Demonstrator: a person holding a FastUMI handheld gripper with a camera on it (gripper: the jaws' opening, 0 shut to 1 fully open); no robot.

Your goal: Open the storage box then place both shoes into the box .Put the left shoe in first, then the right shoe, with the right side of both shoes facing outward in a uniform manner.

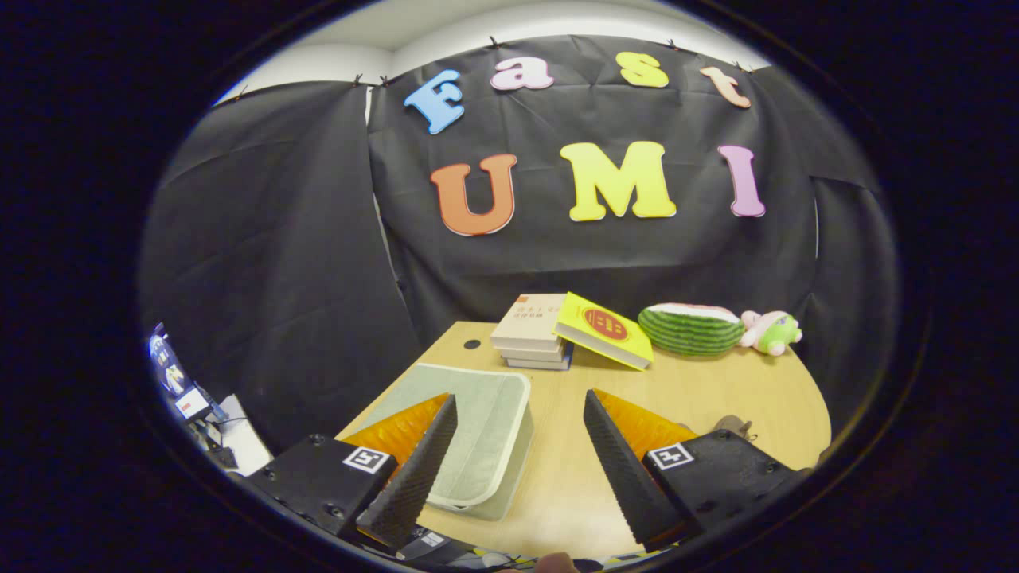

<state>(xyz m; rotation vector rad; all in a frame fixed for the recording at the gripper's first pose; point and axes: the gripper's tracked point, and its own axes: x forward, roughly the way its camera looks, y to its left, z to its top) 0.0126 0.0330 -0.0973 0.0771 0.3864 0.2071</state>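
**Opening the storage box before any shoe moves**

Starting with the table (716, 390), you see it carries everything. The storage box (478, 430), pale fabric with its lid closed flat, lies under and just ahead of your left finger. Beyond it sit the stacked books (532, 330), the yellow book (605, 328) and the melon toy (691, 328). Your gripper (521, 414) is spread wide, holding nothing. Shift left, find the lid's near edge, pinch there, then lift slowly.

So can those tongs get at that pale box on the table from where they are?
Probably yes. The tongs are open, and the closed storage box lies just ahead, partly behind one finger, with bare table around it and nothing in between.
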